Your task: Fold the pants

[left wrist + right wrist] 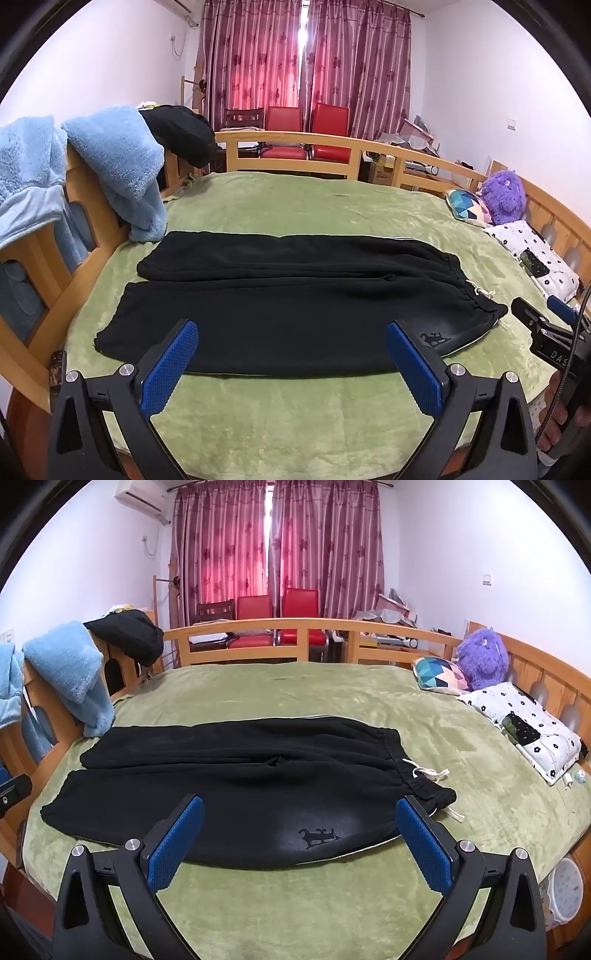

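Black pants [295, 299] are lying flat on the green blanket [295, 424], legs side by side, waistband [424, 775] to the right. We are hovering the left gripper [291, 332] and right gripper [300, 808] over the near edge, jaws spread wide and empty — we are judging it best to pinch the near leg's hem and waistband together, lifting evenly.

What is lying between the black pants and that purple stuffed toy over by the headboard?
Mostly bare green blanket, then a geometric-patterned cushion beside the purple stuffed toy; the right wrist view shows it best, beyond the black pants.
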`<state>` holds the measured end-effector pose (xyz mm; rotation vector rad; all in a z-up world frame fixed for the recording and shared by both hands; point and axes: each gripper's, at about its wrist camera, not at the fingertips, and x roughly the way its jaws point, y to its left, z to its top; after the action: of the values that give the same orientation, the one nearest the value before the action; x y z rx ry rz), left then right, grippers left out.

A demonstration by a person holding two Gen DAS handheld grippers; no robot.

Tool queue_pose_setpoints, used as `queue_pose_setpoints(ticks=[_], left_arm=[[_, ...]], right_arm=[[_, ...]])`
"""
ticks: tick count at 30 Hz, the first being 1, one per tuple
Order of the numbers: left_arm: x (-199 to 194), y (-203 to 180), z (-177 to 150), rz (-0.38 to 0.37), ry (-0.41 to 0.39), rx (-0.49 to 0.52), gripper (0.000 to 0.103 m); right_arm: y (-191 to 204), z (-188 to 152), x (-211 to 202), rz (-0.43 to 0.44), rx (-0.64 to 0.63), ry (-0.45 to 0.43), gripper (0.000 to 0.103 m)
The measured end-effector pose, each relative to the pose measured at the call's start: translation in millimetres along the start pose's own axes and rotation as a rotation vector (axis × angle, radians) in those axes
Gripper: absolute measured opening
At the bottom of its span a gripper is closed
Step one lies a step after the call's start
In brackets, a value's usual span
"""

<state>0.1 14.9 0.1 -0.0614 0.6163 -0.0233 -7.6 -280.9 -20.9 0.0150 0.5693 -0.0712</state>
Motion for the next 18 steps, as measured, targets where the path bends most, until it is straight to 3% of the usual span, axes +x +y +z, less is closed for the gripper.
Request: queue_pose_setpoints(ticks=[18], left_arm=[[-1.0,-3.2,-1.7,-0.013,0.0,0.013,0.103]], right_arm=[[3.3,-0.7,4.3,0.007,-0.009,0.0,0.102]])
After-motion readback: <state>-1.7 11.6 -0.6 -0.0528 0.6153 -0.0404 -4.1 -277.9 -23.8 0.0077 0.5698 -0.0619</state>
